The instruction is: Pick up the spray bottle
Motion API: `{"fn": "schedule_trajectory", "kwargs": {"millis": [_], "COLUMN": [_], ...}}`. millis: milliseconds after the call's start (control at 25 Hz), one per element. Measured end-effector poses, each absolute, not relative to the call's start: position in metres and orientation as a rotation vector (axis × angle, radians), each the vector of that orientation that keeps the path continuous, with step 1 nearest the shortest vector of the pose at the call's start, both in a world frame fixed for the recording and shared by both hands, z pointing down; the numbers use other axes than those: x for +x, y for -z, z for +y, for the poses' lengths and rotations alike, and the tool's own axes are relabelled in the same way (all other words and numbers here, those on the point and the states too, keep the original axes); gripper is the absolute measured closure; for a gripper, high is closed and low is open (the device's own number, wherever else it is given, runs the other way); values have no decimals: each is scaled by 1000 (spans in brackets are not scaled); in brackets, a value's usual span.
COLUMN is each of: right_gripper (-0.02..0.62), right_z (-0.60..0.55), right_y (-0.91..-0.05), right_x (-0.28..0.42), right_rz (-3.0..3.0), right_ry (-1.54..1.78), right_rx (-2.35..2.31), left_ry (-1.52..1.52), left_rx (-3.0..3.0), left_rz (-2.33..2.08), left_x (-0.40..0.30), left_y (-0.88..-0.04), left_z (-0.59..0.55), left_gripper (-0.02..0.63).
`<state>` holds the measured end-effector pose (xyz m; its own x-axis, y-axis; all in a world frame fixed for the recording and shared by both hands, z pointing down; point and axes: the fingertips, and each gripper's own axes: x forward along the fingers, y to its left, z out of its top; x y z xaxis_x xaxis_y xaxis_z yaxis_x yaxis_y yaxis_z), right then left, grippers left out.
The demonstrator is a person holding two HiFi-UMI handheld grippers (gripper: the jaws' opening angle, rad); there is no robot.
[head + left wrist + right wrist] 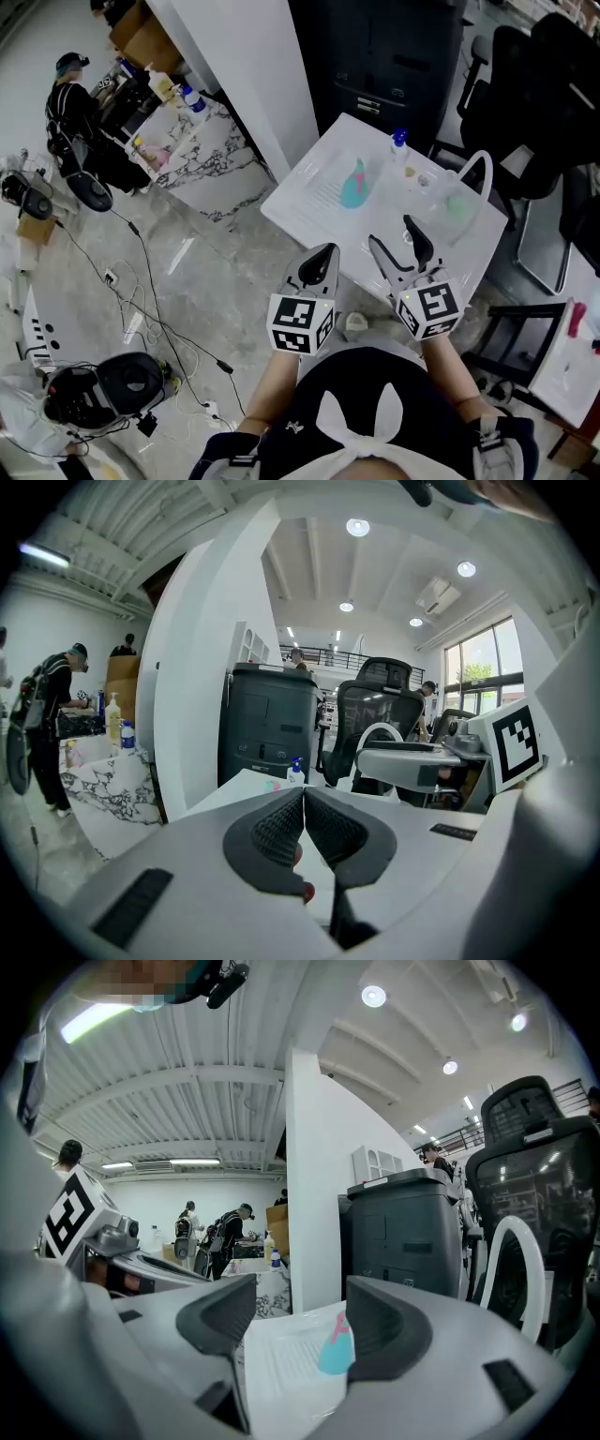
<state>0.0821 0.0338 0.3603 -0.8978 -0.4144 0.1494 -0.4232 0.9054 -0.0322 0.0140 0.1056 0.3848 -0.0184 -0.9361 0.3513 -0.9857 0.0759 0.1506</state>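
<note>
Teal spray bottle (353, 183) lies on white table (309, 178), just ahead of the tongs

Right tongs (392, 232) spread, left tongs (326, 251) pressed together; blue-capped bottle (399, 145) beyond, dark cabinet (394, 56) behind.

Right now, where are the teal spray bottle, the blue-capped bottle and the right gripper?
teal spray bottle (353, 187): head view, its body.
blue-capped bottle (399, 142): head view, its blue top.
right gripper (390, 231): head view, between its open fingertips.

We log a black top (375, 375) with a white bow shape (354, 424) on it. Left gripper (326, 253) and right gripper (391, 232): pale grey shells, black ribbed pads (281, 832), each carrying a cube (302, 324) of black-and-white square markers.
</note>
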Motion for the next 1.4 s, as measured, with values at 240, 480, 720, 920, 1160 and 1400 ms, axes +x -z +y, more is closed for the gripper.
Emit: {"fn": "schedule_trajectory", "kwargs": {"millis": [240, 480, 720, 920, 1160, 1400], "right_gripper": [313, 313, 313, 313, 313, 313], "right_z": [27, 17, -1, -21, -42, -57], "right_y": [-373, -375, -391, -396, -401, -404], "right_x": [72, 59, 45, 33, 14, -2], "right_rz": [-2898, -2870, -2827, -2805, -2791, -2775], "right_ry": [-116, -158, -206, -247, -296, -326], "right_rx": [615, 619, 653, 684, 721, 752], "left_ry": [-197, -207, -247, -273, -311, -316], "left_rx": [1877, 1853, 1870, 1897, 1912, 1951], "left_rz": [-1988, -1955, -1882, -1849, -1790, -1750], "left_x": [7, -6, -22, -39, -54, -67], "left_y": [-394, -396, -409, -409, -419, -420], "left_z": [98, 91, 70, 46, 29, 7], "left_gripper": [578, 578, 578, 578, 578, 578]}}
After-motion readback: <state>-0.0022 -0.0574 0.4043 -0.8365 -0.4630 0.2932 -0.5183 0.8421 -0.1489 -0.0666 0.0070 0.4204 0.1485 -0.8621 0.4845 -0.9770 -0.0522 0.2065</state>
